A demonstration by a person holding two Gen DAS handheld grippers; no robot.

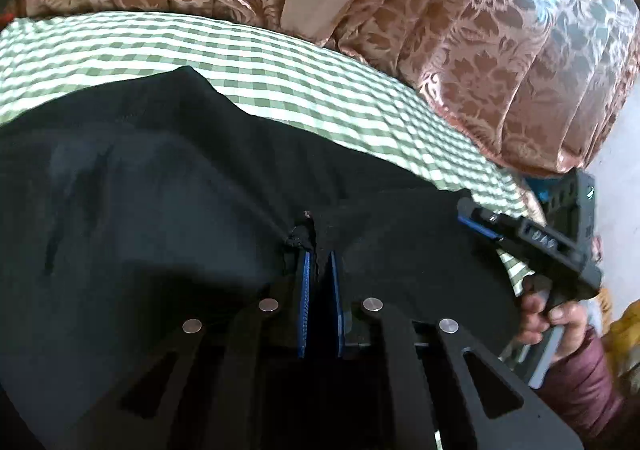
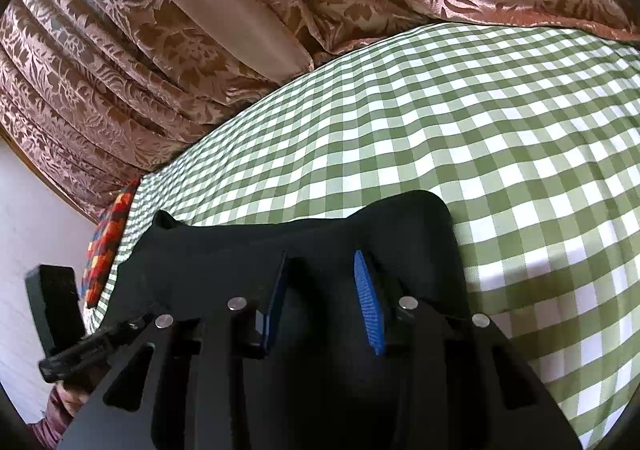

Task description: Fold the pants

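Pants [image 1: 160, 190]: black, spread on the green-checked bed [image 2: 440, 130].
Left gripper [image 1: 319, 270]: clamped on a pinch of the near hem; hold it firm.
Right gripper [image 2: 320, 282]: parted over cloth, gripping nothing; close first, then lift both evenly.
Far edge: the likely fold target.

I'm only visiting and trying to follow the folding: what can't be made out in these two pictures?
- Left wrist view: the black pants run off the left and bottom edges, so their overall shape is cut off.
- Left wrist view: what the left gripper pinches is a dark bunch of cloth; which part of the pants cannot be told.
- Right wrist view: pants under the right gripper are hidden by its fingers; contact unclear.
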